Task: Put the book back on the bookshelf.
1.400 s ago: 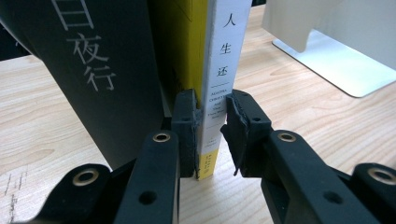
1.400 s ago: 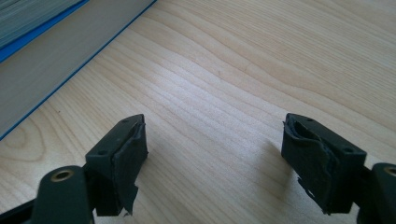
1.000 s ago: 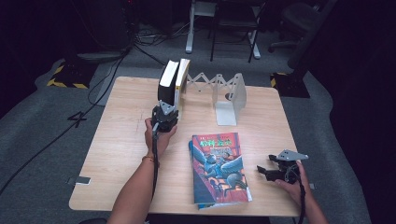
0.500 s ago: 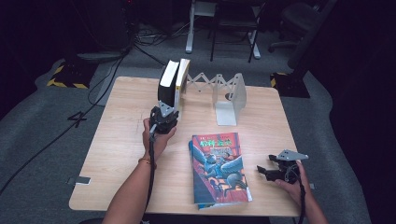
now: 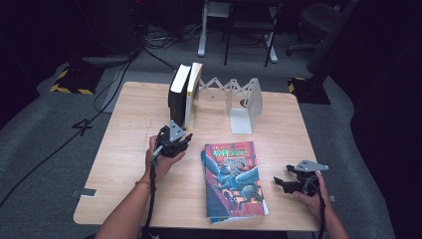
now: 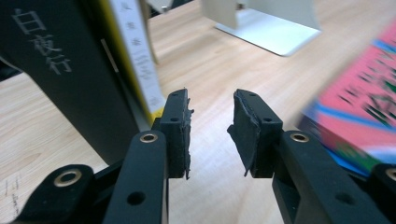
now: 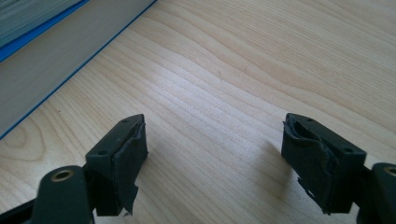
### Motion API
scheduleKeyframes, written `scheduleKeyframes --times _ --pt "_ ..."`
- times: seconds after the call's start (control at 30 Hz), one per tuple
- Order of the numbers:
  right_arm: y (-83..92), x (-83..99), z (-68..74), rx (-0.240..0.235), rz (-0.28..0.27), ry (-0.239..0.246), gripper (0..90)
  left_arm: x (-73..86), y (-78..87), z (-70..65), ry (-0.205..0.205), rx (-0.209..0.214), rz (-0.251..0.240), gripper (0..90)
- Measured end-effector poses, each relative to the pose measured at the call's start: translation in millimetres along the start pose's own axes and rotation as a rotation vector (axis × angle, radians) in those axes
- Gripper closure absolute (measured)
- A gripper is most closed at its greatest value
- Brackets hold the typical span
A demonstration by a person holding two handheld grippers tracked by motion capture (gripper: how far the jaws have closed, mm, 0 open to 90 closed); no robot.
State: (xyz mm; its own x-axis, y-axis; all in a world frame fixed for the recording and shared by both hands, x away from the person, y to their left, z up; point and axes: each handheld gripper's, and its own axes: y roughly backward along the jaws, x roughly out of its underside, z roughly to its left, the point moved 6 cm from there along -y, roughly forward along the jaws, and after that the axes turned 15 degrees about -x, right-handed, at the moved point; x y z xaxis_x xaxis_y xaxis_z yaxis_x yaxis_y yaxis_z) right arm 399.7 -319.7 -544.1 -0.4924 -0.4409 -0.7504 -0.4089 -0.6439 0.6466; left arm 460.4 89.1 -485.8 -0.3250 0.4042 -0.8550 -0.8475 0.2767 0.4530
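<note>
Two books stand upright at the table's far left: a black book (image 5: 177, 94) (image 6: 60, 74) and a yellow-and-white book (image 5: 193, 88) (image 6: 134, 51) beside it. A colourful book (image 5: 233, 180) (image 6: 362, 105) lies flat near the front edge. My left gripper (image 5: 175, 141) (image 6: 212, 100) is just in front of the upright books, apart from them. Its jaws have just been opening and nothing is between them. My right gripper (image 5: 282, 182) (image 7: 215, 140) rests open over bare wood, right of the flat book (image 7: 51, 51).
A white expandable bookend (image 5: 244, 105) (image 6: 266, 25) stands behind the flat book, to the right of the upright books. The wooden table (image 5: 129, 149) ends close behind my right hand. Chairs and cables lie on the dark floor beyond.
My left gripper has drawn back from the upright books toward the table's near edge, and its jaws stand slightly wider. The right gripper has not moved.
</note>
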Motion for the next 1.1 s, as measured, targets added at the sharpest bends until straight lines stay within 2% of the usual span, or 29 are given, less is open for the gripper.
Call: scheduleKeyframes --times 0.07,0.13,0.17,0.2,0.3,0.43,0.6,0.63,0.7,0.77,0.87,0.93,1.03,1.1 --pt "0.2 -0.1 1.1 0.009 0.001 0.013 22.8 6.1 9.6 -4.0 -0.043 0.028 0.005 64.3" --pt "0.2 -0.1 0.8 0.008 0.001 0.011 22.8 8.1 12.7 -5.6 -0.052 0.036 0.006 63.4" --pt "0.1 0.0 0.8 0.008 0.000 0.010 22.8 11.8 18.6 -8.8 -0.074 0.056 0.012 62.9" --pt "0.2 0.0 0.9 0.009 0.000 0.012 22.9 11.8 18.6 -8.8 -0.074 0.056 0.012 62.9" --pt "0.1 -0.1 1.0 0.010 0.000 0.012 22.9 18.6 30.1 -17.1 -0.111 0.100 0.021 62.1" --pt "0.2 -0.2 1.3 0.011 0.002 0.013 22.9 26.1 38.5 -25.4 -0.145 0.130 0.030 61.0" --pt "0.3 -0.6 1.9 0.013 0.004 0.018 24.1 38.0 47.0 -35.0 -0.155 0.171 0.049 58.8" --pt "0.6 -0.8 2.6 0.012 0.010 0.019 24.6 40.6 48.3 -36.5 -0.167 0.171 0.053 58.1" --pt "1.4 -1.5 3.6 0.016 0.025 0.038 25.4 45.8 50.1 -38.4 -0.186 0.159 0.062 55.6" --pt "3.3 -2.6 5.7 0.017 0.045 0.064 28.7 52.1 52.7 -40.7 -0.183 0.178 0.076 54.9" --pt "7.3 -6.1 10.4 -0.017 0.035 0.065 32.0 60.0 58.2 -43.9 -0.203 0.192 0.092 52.7" --pt "10.8 -11.2 16.4 -0.044 0.022 0.074 34.9 63.0 61.8 -45.4 -0.198 0.194 0.092 51.2" --pt "16.3 -20.5 28.5 -0.075 0.016 0.095 38.1 68.9 67.2 -49.3 -0.189 0.218 0.106 46.6" --pt "19.7 -26.9 40.5 -0.115 0.011 0.125 39.0 73.9 71.4 -53.2 -0.189 0.237 0.119 44.3"
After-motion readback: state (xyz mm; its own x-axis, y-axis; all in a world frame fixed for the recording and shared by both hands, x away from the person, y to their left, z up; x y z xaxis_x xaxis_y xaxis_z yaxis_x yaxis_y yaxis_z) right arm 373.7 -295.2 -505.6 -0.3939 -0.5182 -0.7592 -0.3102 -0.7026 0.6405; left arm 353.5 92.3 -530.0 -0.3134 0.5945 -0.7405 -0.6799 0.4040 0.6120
